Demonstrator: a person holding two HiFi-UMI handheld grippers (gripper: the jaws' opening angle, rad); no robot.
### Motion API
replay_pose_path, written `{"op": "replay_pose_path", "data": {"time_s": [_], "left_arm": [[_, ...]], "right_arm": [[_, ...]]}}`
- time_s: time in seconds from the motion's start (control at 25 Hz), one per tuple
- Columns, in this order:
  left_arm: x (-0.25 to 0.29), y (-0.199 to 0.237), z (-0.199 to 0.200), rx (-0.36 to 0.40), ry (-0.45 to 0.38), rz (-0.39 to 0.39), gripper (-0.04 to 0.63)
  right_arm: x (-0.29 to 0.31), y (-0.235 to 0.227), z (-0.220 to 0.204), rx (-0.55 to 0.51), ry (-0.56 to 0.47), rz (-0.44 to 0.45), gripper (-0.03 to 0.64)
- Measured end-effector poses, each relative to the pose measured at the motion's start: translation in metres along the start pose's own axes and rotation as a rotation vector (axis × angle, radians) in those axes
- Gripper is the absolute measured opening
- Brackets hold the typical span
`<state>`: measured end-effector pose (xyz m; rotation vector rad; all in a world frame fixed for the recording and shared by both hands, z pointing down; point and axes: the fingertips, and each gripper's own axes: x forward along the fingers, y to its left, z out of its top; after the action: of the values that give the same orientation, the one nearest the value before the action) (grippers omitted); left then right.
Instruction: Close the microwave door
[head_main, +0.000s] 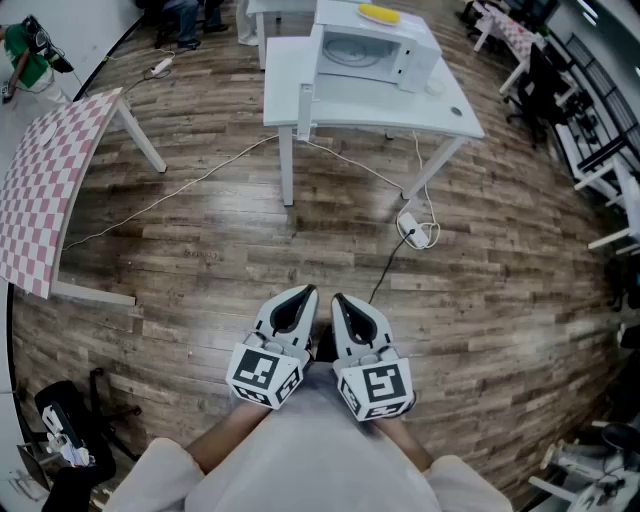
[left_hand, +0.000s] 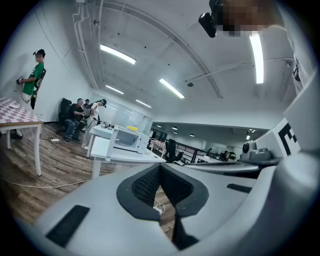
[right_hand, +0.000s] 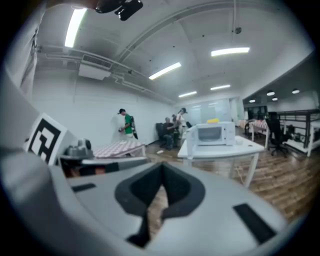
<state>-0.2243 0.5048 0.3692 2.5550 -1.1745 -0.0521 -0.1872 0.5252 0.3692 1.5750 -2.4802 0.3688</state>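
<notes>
1. Left tool (head_main: 303, 297): jaws clenched together, nothing between them; held well back from the microwave (head_main: 372, 48), straight out from its front.
2. Right tool (head_main: 341, 300): likewise clenched and empty, just beside the left one, equally far from the microwave.
3. Door (head_main: 307, 105) stands open off the microwave's left front corner, edge-on toward both tools (the microwave sits on the white table (head_main: 400, 108)).
4. Judgement: the left tool is marginally nearer; the door's free edge must swing rightward to the microwave's front.

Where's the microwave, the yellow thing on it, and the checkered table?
microwave (head_main: 405, 35), head view, its white top.
yellow thing (head_main: 379, 14), head view, its middle.
checkered table (head_main: 50, 190), head view, its tabletop.
</notes>
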Motion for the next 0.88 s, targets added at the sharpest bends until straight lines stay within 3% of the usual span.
{"op": "replay_pose_path", "data": {"time_s": [0.6, 0.88], "left_arm": [[0.0, 0.003, 0.004, -0.015, -0.006, -0.02, 0.018], [0.02, 0.03, 0.007, 0.002, -0.006, 0.03, 0.018]], "right_arm": [[0.002, 0.004, 0.0, 0.024, 0.004, 0.014, 0.023], [0.023, -0.009, 0.009, 0.071, -0.018, 0.055, 0.023]]}}
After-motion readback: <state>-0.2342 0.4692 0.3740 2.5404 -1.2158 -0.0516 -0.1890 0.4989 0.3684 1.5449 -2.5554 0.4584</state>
